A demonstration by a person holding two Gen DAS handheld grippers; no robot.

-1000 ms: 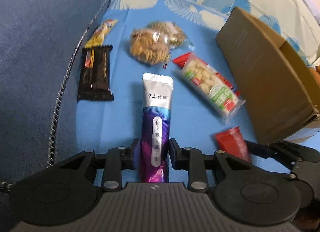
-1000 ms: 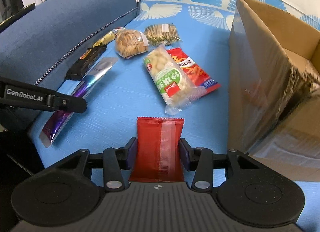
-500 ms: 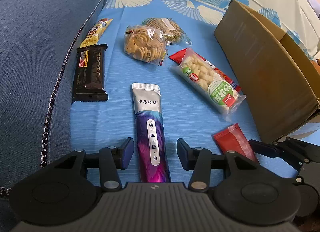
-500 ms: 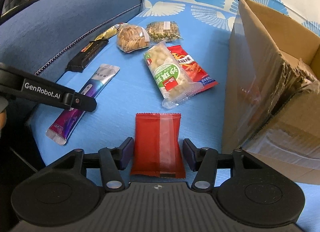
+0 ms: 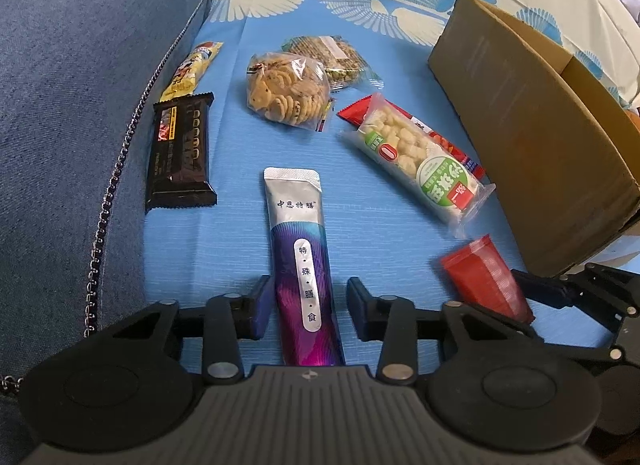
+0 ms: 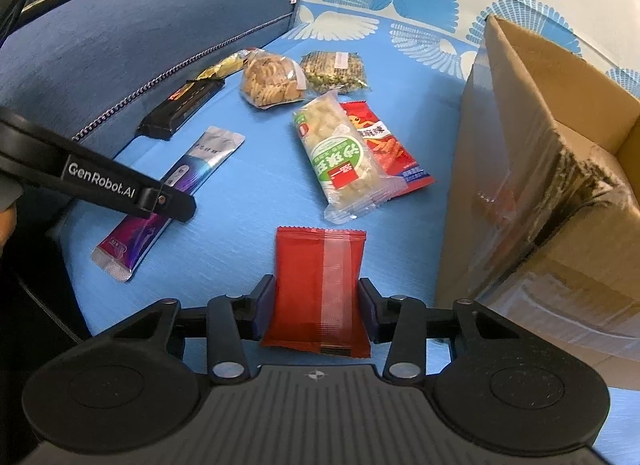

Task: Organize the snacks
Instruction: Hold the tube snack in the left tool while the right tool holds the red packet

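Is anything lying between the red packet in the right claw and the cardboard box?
Nothing visible. The red packet sits between the closing right claw, and only bare blue sheet separates it from the cardboard box beside it.

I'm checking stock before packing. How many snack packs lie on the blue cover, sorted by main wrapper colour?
Red: 2
Clear: 3
Black: 1
Yellow: 1
Silver-purple: 1
Total: 8

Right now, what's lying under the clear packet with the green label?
A red snack packet lies under the clear packet, sticking out along one side and at both ends. The rest of it is covered, so I can't tell whether anything else lies beneath.
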